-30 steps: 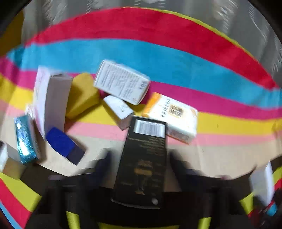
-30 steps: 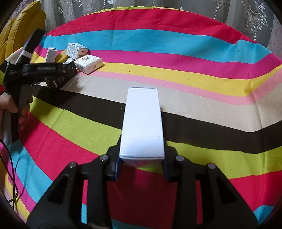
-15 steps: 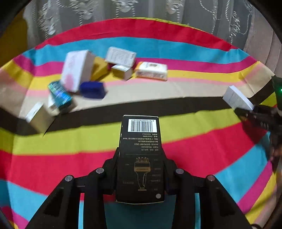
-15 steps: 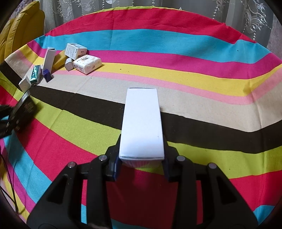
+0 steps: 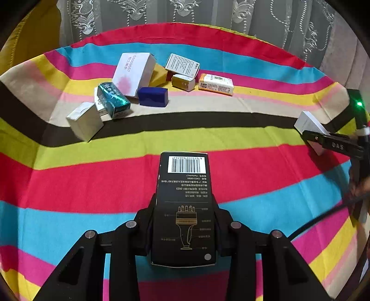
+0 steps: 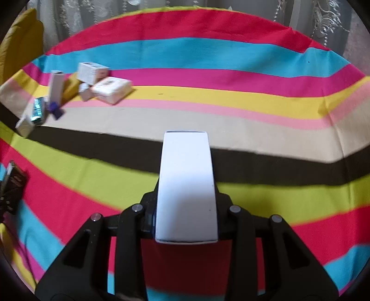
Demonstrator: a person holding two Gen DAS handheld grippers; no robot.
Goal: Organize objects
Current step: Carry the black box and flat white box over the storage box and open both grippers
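Observation:
My left gripper [image 5: 183,222] is shut on a black box [image 5: 183,208] with a barcode and a gold drawing, held above the striped cloth [image 5: 92,185]. My right gripper [image 6: 186,208] is shut on a plain white box [image 6: 186,185]; it also shows at the right edge of the left wrist view [image 5: 309,126]. A cluster of several boxes lies at the far left: a large white box [image 5: 134,73], a teal foil box [image 5: 113,99], a dark blue box [image 5: 153,96], a silver box [image 5: 84,120], an orange-white pack [image 5: 216,83]. The cluster also shows in the right wrist view [image 6: 104,86].
The striped cloth covers the whole surface. A lace curtain [image 5: 185,14] hangs behind the far edge. A yellow cushion [image 5: 27,37] sits at the far left. The black box and left gripper show at the left edge of the right wrist view [image 6: 12,185].
My left gripper has pulled back from the box cluster toward the near side, still holding the black box. My right gripper has held the white box and shifted slightly.

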